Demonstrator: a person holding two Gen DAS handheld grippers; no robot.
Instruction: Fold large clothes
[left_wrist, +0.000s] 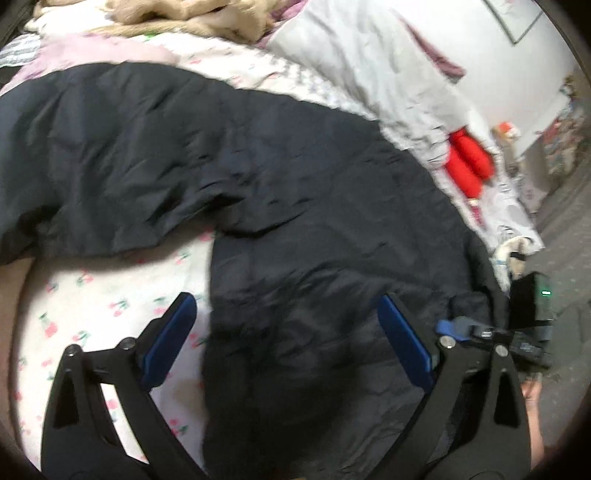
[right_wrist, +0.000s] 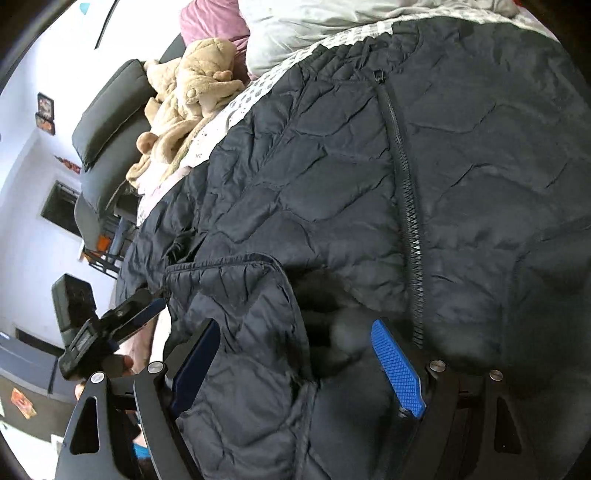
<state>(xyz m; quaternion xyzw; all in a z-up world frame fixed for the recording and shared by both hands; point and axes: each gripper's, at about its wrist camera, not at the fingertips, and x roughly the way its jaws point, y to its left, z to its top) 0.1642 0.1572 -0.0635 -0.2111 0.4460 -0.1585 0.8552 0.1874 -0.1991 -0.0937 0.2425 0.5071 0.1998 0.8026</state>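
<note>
Left gripper (left_wrist: 288, 332): jaws spread wide, nothing pinched – its left blue pad (left_wrist: 170, 339) hangs over the bed sheet (left_wrist: 92, 295), the right pad over the jacket.
Jacket (left_wrist: 277, 177): dark, quilted, spread flat across the bed; one sleeve (left_wrist: 92, 166) stretches off to the left in the left wrist view.
Zip (right_wrist: 406, 206): runs down the jacket's front in the right wrist view, and looks closed.
Right gripper (right_wrist: 295, 350): jaws wide apart, straddling a folded-over edge of the jacket – the fabric lies between the pads, with no squeeze visible.
Bedding: a cherry-print sheet under the jacket, a pale duvet (left_wrist: 388, 66) beyond it.
Soft toy (right_wrist: 192, 92): beige plush, lying at the far end of the bed.
Red item (left_wrist: 469, 162): by the bed's right edge, too blurred to identify.
</note>
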